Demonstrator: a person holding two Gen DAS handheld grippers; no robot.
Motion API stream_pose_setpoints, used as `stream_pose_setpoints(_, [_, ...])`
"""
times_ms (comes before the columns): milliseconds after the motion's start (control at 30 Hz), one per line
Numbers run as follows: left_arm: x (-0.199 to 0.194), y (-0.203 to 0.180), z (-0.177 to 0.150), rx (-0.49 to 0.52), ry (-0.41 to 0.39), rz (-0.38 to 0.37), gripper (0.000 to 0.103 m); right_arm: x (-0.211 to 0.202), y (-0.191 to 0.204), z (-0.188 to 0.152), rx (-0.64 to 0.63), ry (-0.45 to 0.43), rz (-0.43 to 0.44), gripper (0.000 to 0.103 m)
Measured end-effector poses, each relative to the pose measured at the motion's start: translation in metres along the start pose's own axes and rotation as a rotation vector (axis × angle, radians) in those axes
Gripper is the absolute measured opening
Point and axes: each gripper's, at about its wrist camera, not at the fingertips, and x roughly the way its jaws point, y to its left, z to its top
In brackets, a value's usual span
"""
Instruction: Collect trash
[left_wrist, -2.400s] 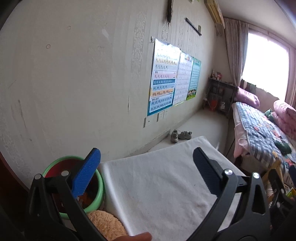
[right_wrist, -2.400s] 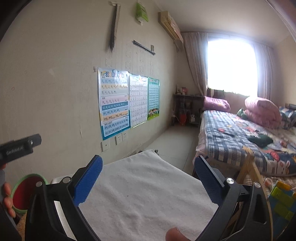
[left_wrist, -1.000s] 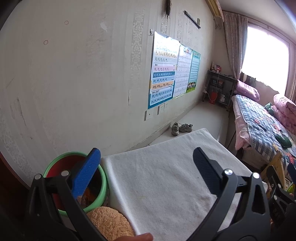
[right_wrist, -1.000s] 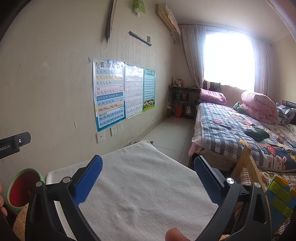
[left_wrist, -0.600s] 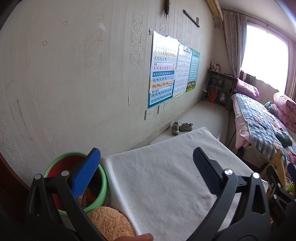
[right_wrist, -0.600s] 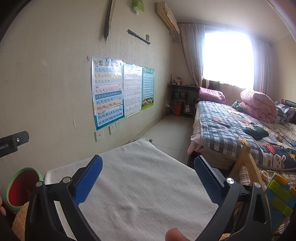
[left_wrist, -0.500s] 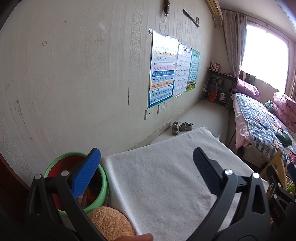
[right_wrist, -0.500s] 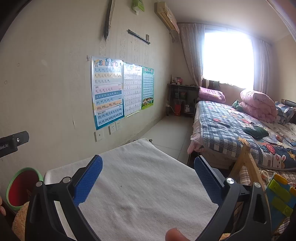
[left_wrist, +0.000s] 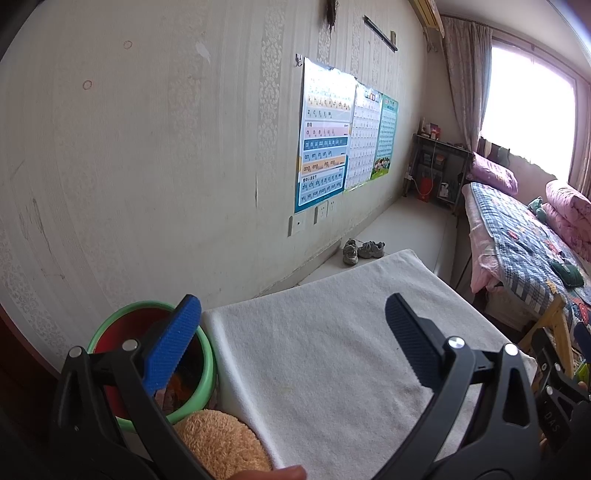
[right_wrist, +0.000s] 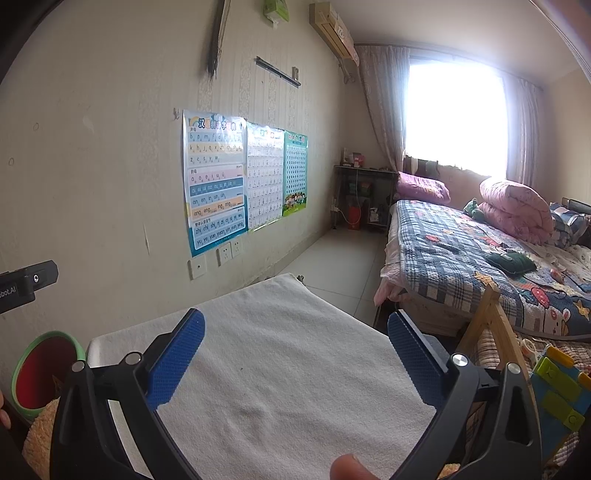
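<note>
A green-rimmed bin with a red inside (left_wrist: 207, 363) stands at the left end of the white-towelled table (left_wrist: 325, 354), holding some orange and pinkish scraps. My left gripper (left_wrist: 291, 339) hovers open over the table's left part, its left finger in front of the bin. My right gripper (right_wrist: 295, 350) hangs open above the middle of the towel (right_wrist: 280, 369), with nothing between its fingers. The bin (right_wrist: 22, 365) shows at the far left of the right wrist view. No loose trash is visible on the towel.
A fuzzy tan toy (left_wrist: 221, 443) lies beside the bin. Wall with posters (right_wrist: 214, 177) runs behind the table. A bed (right_wrist: 480, 251) stands to the right, with a wooden frame (right_wrist: 495, 325) and toy blocks (right_wrist: 557, 391) near it. Small shoes (left_wrist: 362, 249) rest on the floor.
Both views have drifted slightly, showing a little more of the room. Both grippers stay open and hold nothing.
</note>
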Motion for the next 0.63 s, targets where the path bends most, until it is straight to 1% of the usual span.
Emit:
stream_pose_setpoints(167, [0.003,0.000,-0.002,0.001,0.008,-0.003,0.098,0.002,-0.004,-0.004,-0.002,0.005,0.002,0.096])
stream_pose_setpoints(267, [0.008,-0.001,-0.004,0.003,0.026,-0.018,0.098,0.007,-0.009,-0.008,-0.003,0.020,0.005,0.096])
stream_pose_setpoints(367, [0.020,-0.005,-0.011,-0.004,0.058,-0.047,0.098,0.022,-0.016,-0.017,0.021,0.070,0.023,0.096])
stream_pose_setpoints(433, [0.041,-0.014,-0.025,0.003,0.077,-0.092,0.098,0.043,-0.025,-0.028,0.065,0.128,0.029,0.096])
stream_pose_setpoints(467, [0.052,-0.018,-0.032,0.012,0.086,-0.101,0.098,0.060,-0.030,-0.038,0.082,0.170,0.011,0.096])
stream_pose_setpoints(500, [0.073,-0.026,-0.046,0.031,0.100,-0.103,0.098,0.079,-0.035,-0.049,0.082,0.209,-0.014,0.096])
stream_pose_setpoints(533, [0.084,-0.031,-0.054,0.045,0.107,-0.096,0.098,0.096,-0.038,-0.057,0.072,0.239,-0.036,0.096])
stream_pose_setpoints(567, [0.110,-0.041,-0.069,0.079,0.135,-0.074,0.098,0.113,-0.041,-0.066,0.058,0.266,-0.057,0.096])
stream_pose_setpoints(633, [0.148,-0.054,-0.084,0.106,0.184,-0.065,0.098,0.153,-0.049,-0.084,0.038,0.325,-0.094,0.096])
